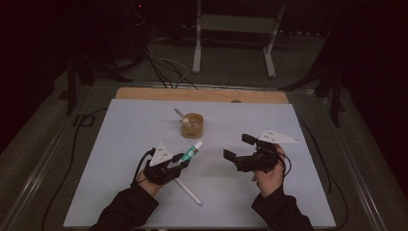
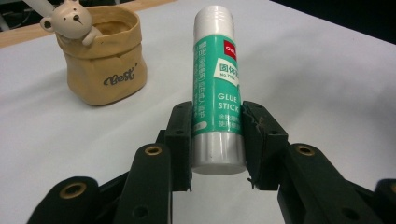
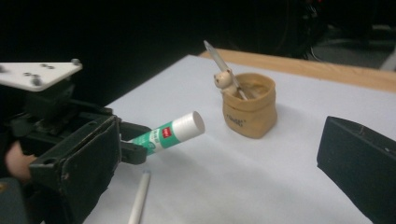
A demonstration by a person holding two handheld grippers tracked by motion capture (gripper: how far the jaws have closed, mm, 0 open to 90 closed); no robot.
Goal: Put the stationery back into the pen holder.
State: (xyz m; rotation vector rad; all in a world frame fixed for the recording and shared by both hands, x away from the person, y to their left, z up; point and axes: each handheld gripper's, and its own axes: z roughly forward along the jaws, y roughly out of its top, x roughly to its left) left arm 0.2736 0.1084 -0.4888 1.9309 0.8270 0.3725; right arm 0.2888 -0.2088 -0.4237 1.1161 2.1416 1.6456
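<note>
Glue stick (image 2: 217, 88), green label w/ white cap, sits clamped between the jaws of the left gripper (image 1: 179, 160), held near its base so most of the tube pokes forward, cap end pointing toward 1 o'clock in the high view. It's lifted off the table and tilted up, prob. so the cap end leads toward the holder.

Beyond it at about 12 o'clock stands a tan pen holder (image 1: 192, 125), soft-sided, upright, mouth open. A bear-topped pen (image 3: 224, 77) already leans inside it, so likely that's where stationery goes.

At 6 o'clock from the glue stick, a white pen (image 1: 188, 191) lies flat on the white table (image 1: 298, 202), not yet collected.

Right gripper (image 1: 239, 148), at 3 o'clock and well apart, has jaws spread wide w/ nothing between them; seems on standby, though its purpose isn't clear.
</note>
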